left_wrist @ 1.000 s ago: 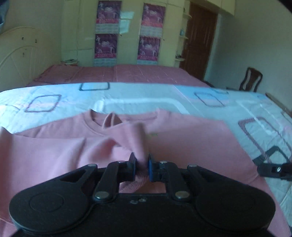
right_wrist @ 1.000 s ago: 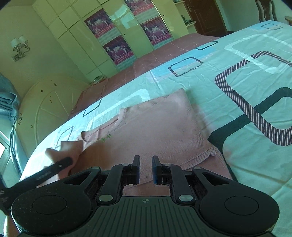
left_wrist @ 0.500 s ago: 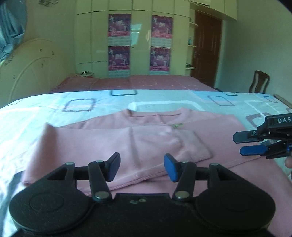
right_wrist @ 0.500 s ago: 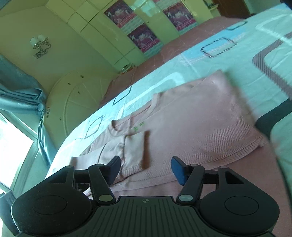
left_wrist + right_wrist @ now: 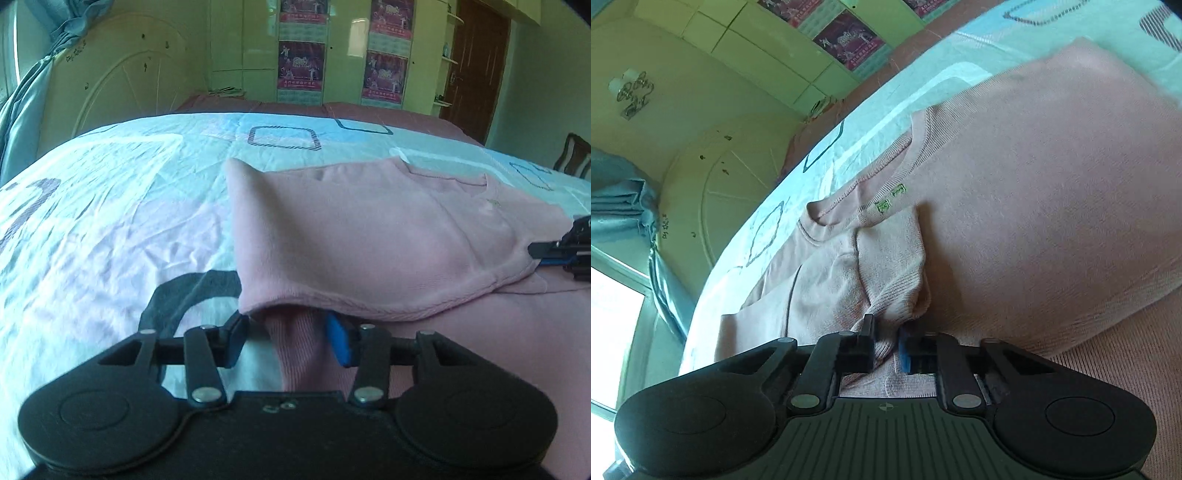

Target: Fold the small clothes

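A pink sweater (image 5: 369, 236) lies flat on the bed, one sleeve folded across its chest (image 5: 886, 258). My left gripper (image 5: 286, 338) is open, its fingers either side of the sweater's left edge below the folded sleeve. My right gripper (image 5: 886, 345) is shut on the sleeve's cuff (image 5: 882, 332) near the middle of the sweater; it also shows at the right edge of the left wrist view (image 5: 561, 254). The sweater's collar (image 5: 849, 206) with a green label lies beyond the cuff.
The bed has a light blue sheet (image 5: 110, 221) with dark square patterns. A white headboard (image 5: 122, 88) and a curtain (image 5: 22, 103) stand at the left. Wardrobes with posters (image 5: 303, 70), a brown door (image 5: 476, 66) and a chair (image 5: 576, 155) are at the far side.
My left gripper let go of the sleeve, opened and moved left and down to the sweater's edge. My right gripper opened, moved onto the folded sleeve's cuff and closed on it.
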Tool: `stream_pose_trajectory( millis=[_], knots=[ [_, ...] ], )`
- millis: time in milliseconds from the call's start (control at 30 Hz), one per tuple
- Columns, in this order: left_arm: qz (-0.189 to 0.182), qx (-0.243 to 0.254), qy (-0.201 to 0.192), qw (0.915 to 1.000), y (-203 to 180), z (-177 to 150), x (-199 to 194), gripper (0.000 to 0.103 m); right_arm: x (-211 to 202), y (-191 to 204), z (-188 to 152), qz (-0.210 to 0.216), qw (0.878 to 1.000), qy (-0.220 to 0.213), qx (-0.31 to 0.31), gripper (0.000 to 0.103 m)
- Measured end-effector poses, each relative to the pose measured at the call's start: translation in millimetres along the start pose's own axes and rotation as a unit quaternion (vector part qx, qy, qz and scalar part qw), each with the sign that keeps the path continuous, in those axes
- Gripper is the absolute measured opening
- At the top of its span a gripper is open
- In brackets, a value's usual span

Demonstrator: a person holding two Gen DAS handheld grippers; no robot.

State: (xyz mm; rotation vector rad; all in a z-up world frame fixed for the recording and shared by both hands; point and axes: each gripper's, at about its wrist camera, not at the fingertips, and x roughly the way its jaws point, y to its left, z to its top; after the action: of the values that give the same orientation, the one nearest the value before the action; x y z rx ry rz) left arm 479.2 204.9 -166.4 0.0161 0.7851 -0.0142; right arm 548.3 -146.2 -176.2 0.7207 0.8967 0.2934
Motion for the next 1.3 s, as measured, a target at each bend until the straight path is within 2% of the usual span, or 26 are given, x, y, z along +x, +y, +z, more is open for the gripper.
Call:
stream_pose_trajectory(
  millis=[33,100,200,300,533,967,1000,1033,1100,1133,1167,1233,1300],
  knots=[
    [0.001,0.007,-0.003,1.0000,1.2,1.2,1.3,0.033,-6.8,5.6,1.5,0.001,1.000,-0.015,-0.010,0.004],
    [-0.007,-0.001,-0.007,1.0000,8.9,3.7,1.9,0.017,-25.9,13.4,7.1,-0.005,0.998,-0.048,-0.028,0.004],
    [-0.023,-0.016,-0.006,0.9996,22.9,-0.5,3.7,0.010,-56.8,5.9,13.7,-0.045,0.993,-0.098,-0.044,0.004],
    [-0.031,-0.014,-0.007,0.9994,24.5,-1.4,4.8,0.010,-53.0,-16.9,9.1,-0.067,0.996,-0.053,-0.038,0.004],
    [-0.040,-0.019,-0.003,0.9990,29.7,-0.5,3.5,0.010,-53.7,-23.7,-16.5,-0.073,0.996,-0.054,-0.024,0.004],
    [-0.047,-0.016,0.005,0.9988,30.3,0.1,5.1,0.010,-49.7,-25.5,-24.0,-0.081,0.995,-0.052,-0.014,0.004],
    [-0.051,-0.009,0.008,0.9986,30.9,0.7,4.9,0.014,-50.1,-25.9,-23.4,-0.087,0.995,-0.053,-0.015,0.004],
    [-0.056,-0.002,0.011,0.9983,32.2,1.5,3.4,0.015,-53.8,-23.7,-22.7,-0.102,0.993,-0.061,-0.021,0.004],
    [-0.062,0.005,0.011,0.9980,39.8,3.6,-7.2,0.031,-69.1,-13.1,-21.6,-0.139,0.984,-0.095,-0.052,0.006],
    [-0.061,0.007,-0.010,0.9981,43.8,4.1,-19.6,0.032,-77.0,-6.8,-21.0,-0.148,0.980,-0.113,-0.069,0.014],
    [-0.064,0.010,-0.036,0.9973,44.5,5.2,-31.7,0.029,-81.8,-0.2,-20.6,-0.141,0.979,-0.120,-0.090,0.014],
    [-0.068,0.013,-0.071,0.9951,33.7,13.0,-45.9,0.030,-77.4,15.5,-20.7,-0.127,0.977,-0.107,-0.137,0.014],
    [-0.105,0.015,-0.066,0.9922,12.4,21.9,-38.2,0.036,-60.8,31.1,-25.3,-0.116,0.974,-0.080,-0.176,0.014]
  ],
)
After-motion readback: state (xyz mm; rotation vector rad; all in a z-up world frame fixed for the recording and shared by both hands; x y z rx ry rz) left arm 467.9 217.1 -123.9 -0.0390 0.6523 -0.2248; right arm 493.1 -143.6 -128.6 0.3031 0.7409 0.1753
